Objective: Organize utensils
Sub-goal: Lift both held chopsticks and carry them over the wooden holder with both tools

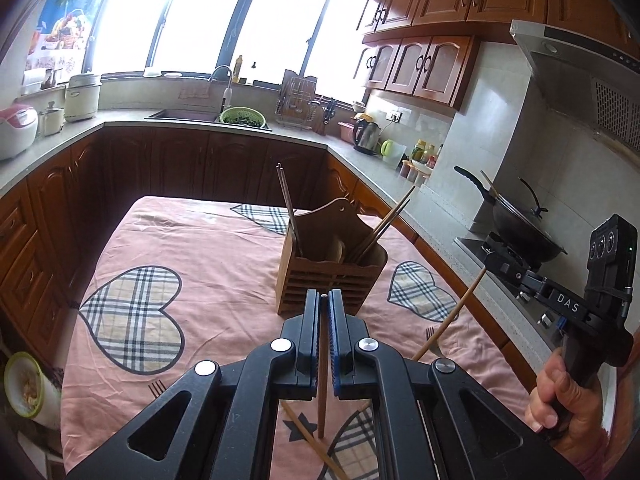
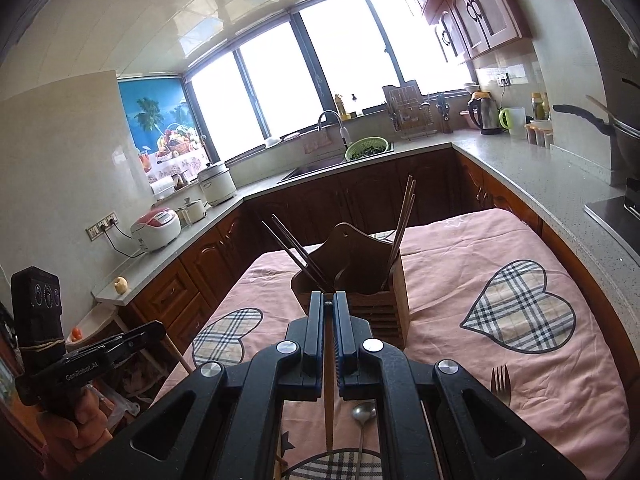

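Two wooden chopsticks in hand, one per claw. Left chopstick (image 1: 321,400) pinched upright between the pressed-together fingers of the left claw (image 1: 324,300), lower end hanging over the counter, apparently not touching it. Right chopstick (image 2: 329,420) gripped the same way by the right claw (image 2: 329,300), also closed tight on the wood, narrow end down. Probably held vertical so as to drop straight into a slot from above, with no turning of the wrist needed.

Just ahead of both claws, the wooden holder (image 1: 332,276), standing upright on the counter (image 1: 208,248) with its pink heart-pattern cloth. Already inside: dark chopsticks (image 1: 288,200) leaning in the left compartment, lighter chopsticks (image 1: 390,220) leaning out of the right one. Sorted seemingly by colour, so worth checking the shade before choosing a side.

Farther out, lying flat on the cloth and waiting: a loose chopstick (image 1: 312,444) below the left claw, a fork (image 2: 501,384) to the right, a spoon (image 2: 363,412) close under the right claw. Task judged partly done, with several pieces left to collect. Next, most likely: lift over the rim, lower, then release. Care needed not to knock the leaning sticks or tip the holder.
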{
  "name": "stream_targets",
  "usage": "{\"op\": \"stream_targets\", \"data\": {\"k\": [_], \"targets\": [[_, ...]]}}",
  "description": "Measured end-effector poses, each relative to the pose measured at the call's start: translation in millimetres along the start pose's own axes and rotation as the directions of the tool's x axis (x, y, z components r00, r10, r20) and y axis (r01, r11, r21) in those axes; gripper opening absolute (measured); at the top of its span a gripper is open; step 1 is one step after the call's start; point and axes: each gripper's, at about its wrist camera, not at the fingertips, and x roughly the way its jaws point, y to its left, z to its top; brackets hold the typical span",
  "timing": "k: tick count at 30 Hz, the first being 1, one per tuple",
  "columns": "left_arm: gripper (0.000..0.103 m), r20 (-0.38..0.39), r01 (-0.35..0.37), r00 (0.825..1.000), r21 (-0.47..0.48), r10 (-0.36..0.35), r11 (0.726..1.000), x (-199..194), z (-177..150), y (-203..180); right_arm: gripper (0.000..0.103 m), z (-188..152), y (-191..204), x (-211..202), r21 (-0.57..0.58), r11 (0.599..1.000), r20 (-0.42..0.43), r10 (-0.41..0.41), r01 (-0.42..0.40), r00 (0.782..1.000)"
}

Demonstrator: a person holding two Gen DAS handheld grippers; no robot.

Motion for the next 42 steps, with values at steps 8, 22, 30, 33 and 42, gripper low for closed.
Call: {"op": "stream_targets", "data": {"k": [8, 22, 30, 33, 42], "targets": [[0.002, 0.042, -0.003, 0.999, 0.011, 0.003, 1.000, -2, 12, 0, 0.004, 13, 3, -1, -0.011, 1.000, 0.035, 0.001, 0.000, 0.999], [0.002, 0.099, 0.003, 0.995, 0.015, -0.004, 1.000, 7, 33, 8, 0.004, 34, -7, 2, -0.010, 1.000, 0.088, -0.020, 0.021, 0.996], [0.002, 0.140, 0.005, 0.990, 0.026, -0.009, 1.000, 18, 51, 7, 0.004, 54, -16, 4, 0.000, 0.999, 0.134, -0.042, 0.042, 0.990], [0.002, 0.161, 0.005, 0.987, 0.034, -0.011, 0.999, 22, 60, 7, 0.004, 64, -18, 7, -0.002, 0.999, 0.151, -0.048, 0.049, 0.987], [0.002, 0.232, -0.003, 0.973, 0.047, -0.008, 0.999, 43, 87, 6, 0.004, 98, -22, 20, -0.002, 0.998, 0.211, -0.055, 0.057, 0.976]]}}
